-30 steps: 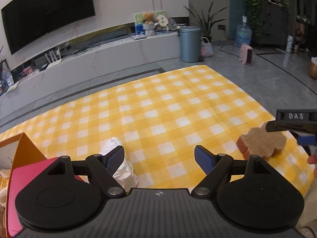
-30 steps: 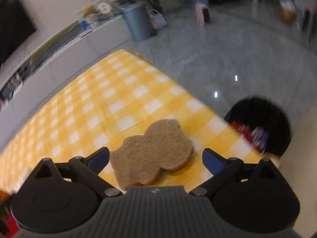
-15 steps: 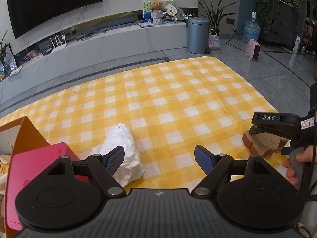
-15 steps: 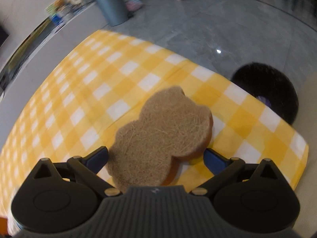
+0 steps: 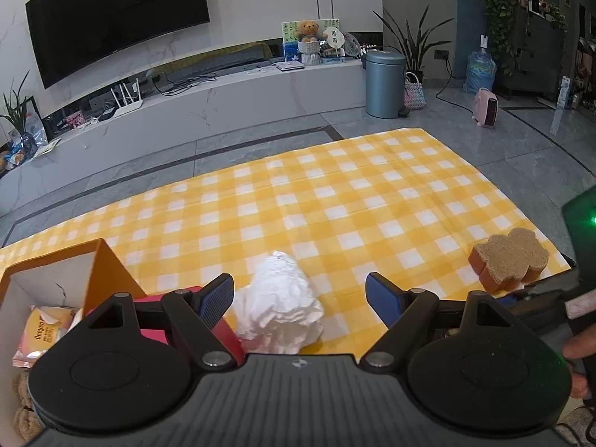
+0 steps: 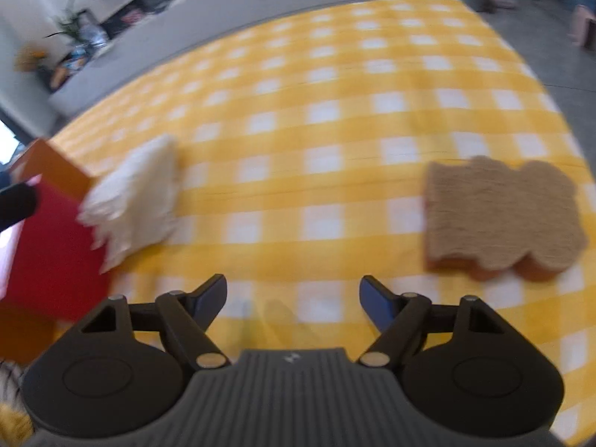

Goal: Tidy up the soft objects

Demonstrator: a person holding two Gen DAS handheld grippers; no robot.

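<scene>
Two soft things lie loose on the checked cloth (image 5: 335, 193), crumpled white tissue (image 5: 279, 305) near-left and bear-shaped sponge (image 6: 503, 216) right, so with the left gripper (image 5: 300, 300) and the right gripper (image 6: 293, 296) both spread and empty, the next move is probably closing on the tissue for the orange box (image 5: 108, 272).

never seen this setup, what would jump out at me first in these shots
The yellow-and-white checked cloth fills both views. On it lie a crumpled white paper wad, near the left claw, which is open, and a brown bear-shaped sponge with an orange underside at the cloth's right edge. An orange box with a red flap stands at the left.
</scene>
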